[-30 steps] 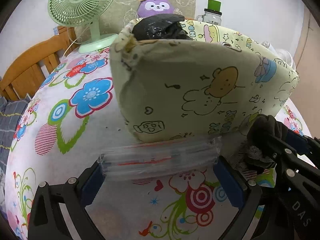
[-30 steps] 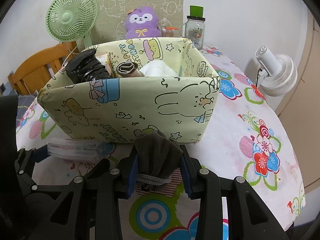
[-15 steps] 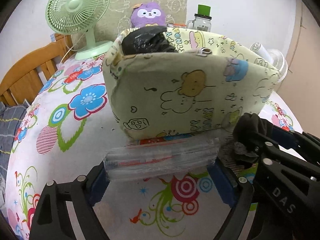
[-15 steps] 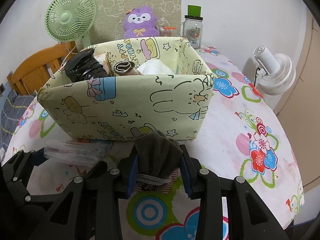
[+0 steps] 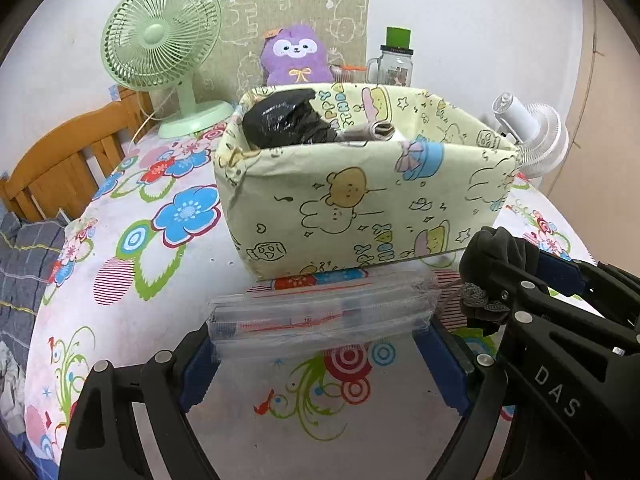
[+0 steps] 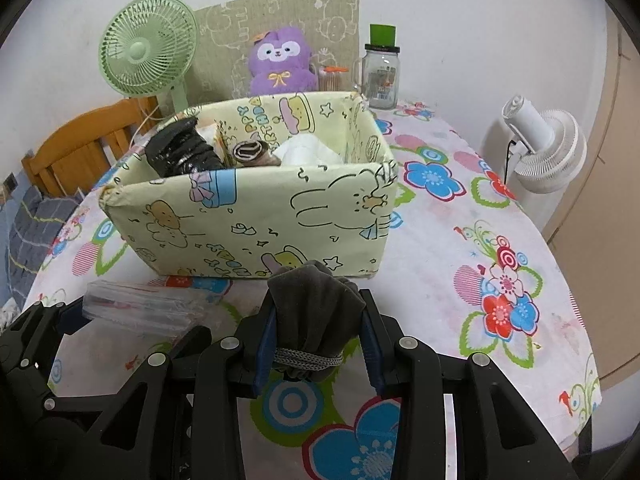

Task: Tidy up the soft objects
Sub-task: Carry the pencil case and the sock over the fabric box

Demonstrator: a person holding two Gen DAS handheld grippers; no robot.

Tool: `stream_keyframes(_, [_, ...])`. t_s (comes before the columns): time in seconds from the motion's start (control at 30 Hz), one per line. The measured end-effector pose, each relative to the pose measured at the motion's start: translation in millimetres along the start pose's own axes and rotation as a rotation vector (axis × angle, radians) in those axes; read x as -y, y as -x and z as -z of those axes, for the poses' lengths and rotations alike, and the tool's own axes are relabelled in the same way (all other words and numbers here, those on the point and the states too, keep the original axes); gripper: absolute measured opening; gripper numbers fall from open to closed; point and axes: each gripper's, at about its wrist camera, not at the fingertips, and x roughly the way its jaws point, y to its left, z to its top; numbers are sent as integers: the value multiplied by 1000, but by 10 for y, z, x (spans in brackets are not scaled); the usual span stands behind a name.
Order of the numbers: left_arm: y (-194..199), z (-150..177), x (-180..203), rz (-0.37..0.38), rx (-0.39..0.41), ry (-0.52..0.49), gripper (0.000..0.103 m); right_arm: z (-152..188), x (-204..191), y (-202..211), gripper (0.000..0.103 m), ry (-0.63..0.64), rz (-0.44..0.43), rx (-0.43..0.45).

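Both loads up and ready for the box (image 5: 360, 216) at frame centre: left gripper (image 5: 320, 344) clamps the clear packet (image 5: 320, 316) end to end, right gripper (image 6: 318, 344) pinches the dark pouch (image 6: 314, 308) just below the box front

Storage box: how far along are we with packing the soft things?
Done: the storage box already holds a black bundle, a rolled cloth and white fabric. In hand: right claw grips a dark cloth roll; left claw clamps a clear packet. Left: both still go in.
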Motion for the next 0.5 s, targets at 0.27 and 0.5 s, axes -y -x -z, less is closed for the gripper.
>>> stream_keyframes(0.27, [182, -77, 45, -22, 31, 4, 91, -35, 52, 196, 40, -1, -16, 35])
stream_keyframes(0.5, [390, -150, 91, -27, 67, 17, 91, -121, 101, 407, 40, 4, -26, 75])
